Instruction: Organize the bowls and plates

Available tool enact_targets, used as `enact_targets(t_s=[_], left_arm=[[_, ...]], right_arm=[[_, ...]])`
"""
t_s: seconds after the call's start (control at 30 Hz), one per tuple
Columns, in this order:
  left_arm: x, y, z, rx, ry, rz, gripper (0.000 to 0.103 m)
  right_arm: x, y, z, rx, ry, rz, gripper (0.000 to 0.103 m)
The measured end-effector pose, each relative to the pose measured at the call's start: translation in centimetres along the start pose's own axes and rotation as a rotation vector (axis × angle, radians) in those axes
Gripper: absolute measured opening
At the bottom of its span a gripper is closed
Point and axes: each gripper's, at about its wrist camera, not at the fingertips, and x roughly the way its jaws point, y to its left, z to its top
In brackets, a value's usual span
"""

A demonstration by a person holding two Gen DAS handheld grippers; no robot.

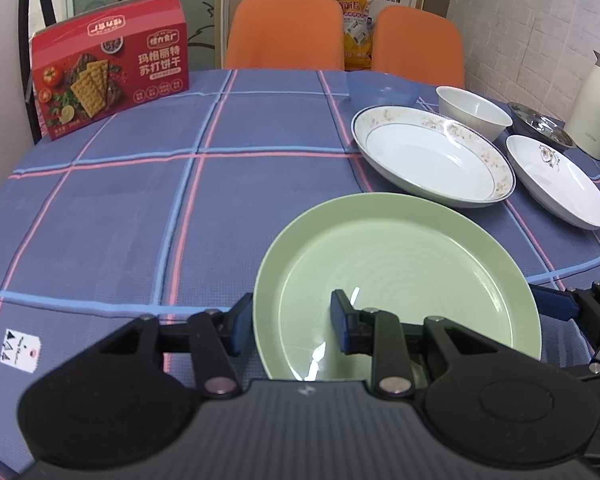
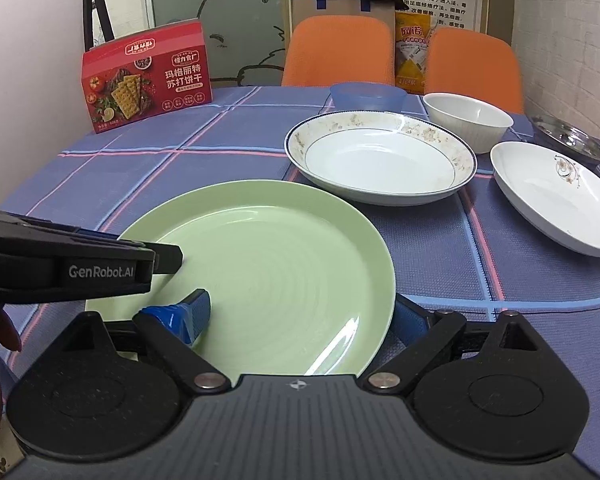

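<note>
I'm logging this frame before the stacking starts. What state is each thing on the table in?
green plate: flat on the cloth, empty, rim between both tongs
left tongs: open, straddling the plate's rim
right tongs: open, straddling the rim
patterned plate: empty, unstacked
white bowl: upright, empty
cracker box: standing, closed

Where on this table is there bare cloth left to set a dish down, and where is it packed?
Free: the wide cloth between the cracker box and the green plate, running left to the table edge. Crowded: the right side, where the rimmed plate, white bowl, blue bowl, steel dish and flowered plate cluster.
</note>
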Motion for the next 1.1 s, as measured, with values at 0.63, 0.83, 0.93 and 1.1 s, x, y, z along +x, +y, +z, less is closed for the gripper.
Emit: enact_targets(t_s=[0.63, 0.83, 0.93, 1.1], left_arm=[[2.5, 0.9, 7.7, -0.020, -0.082, -0.067, 0.083], [5.4, -1.2, 9.4, 0.056, -0.057, -0.032, 0.084], [6.5, -2.2, 10.3, 0.080, -0.058, -0.033, 0.084], [7.7, -3.6, 11.1, 0.122, -0.063, -0.038, 0.084]], right_arm=[[2.0, -8.7, 5.4, 0.129, -0.030, -0.002, 0.082], [3.3, -10.1, 6.0, 0.154, -0.008, 0.004, 0.082], [3.8, -10.7, 6.5, 0.179, -0.005, 0.012, 0.082], [4.9, -11.6, 7.2, 0.220, 0.007, 0.053, 0.082]])
